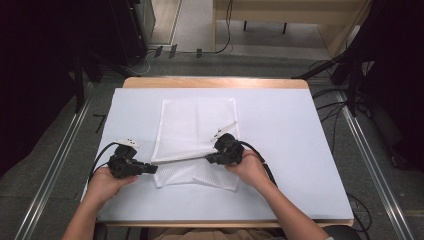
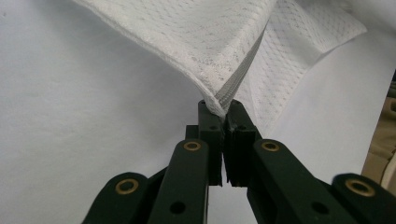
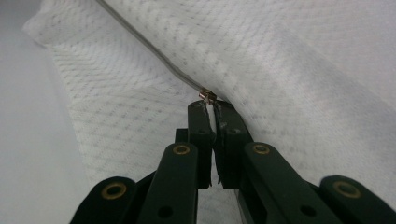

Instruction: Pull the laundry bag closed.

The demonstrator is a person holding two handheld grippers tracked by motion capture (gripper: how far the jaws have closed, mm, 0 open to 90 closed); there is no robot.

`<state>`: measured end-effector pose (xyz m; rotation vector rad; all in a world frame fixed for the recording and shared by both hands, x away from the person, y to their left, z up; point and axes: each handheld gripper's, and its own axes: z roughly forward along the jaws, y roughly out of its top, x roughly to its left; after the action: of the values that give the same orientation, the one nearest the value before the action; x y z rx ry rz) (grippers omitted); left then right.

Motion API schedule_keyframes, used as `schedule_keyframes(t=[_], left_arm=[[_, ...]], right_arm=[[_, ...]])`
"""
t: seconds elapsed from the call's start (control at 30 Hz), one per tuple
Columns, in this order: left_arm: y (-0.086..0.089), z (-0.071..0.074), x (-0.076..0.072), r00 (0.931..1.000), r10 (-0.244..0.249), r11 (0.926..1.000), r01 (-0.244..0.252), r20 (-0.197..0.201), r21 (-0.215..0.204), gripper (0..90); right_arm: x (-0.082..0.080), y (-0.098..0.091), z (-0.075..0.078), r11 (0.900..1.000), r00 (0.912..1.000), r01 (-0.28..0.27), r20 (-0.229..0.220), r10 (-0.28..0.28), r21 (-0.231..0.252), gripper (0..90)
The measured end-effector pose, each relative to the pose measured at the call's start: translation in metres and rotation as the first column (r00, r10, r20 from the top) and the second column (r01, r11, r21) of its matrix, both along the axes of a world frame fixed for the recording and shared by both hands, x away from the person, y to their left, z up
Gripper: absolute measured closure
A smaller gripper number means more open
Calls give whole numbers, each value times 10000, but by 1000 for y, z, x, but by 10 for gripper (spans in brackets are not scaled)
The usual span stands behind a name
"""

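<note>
A white mesh bag (image 1: 195, 125) lies on the white-covered table (image 1: 295, 150), with its near part lifted along a grey zipper (image 1: 180, 160). My left gripper (image 1: 154, 169) is shut on the bag's left corner at the zipper's end. In the left gripper view the jaws (image 2: 223, 106) pinch that corner, and the zipper tape (image 2: 240, 74) runs up and away. My right gripper (image 1: 207, 159) is shut on the zipper pull (image 3: 207, 96), its jaws (image 3: 212, 108) closed just below the small metal slider. The mesh (image 3: 280, 56) spreads behind it.
The table's wooden far edge (image 1: 215, 82) shows beyond the white cover. Dark stands and cables (image 1: 345, 70) flank the table on the floor. A black cable (image 1: 100, 155) trails from the left gripper.
</note>
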<state>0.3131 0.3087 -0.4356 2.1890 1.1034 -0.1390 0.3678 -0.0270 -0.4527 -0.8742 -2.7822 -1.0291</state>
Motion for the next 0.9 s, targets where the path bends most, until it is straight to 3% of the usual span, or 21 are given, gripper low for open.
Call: schedule_keyframes(t=[0.9], left_arm=[[2,1,-1,10000,-46,10000,46,-26,-86,882]], right_arm=[[-1,-18,3,9999,10000,56,15,-56,-117,881]])
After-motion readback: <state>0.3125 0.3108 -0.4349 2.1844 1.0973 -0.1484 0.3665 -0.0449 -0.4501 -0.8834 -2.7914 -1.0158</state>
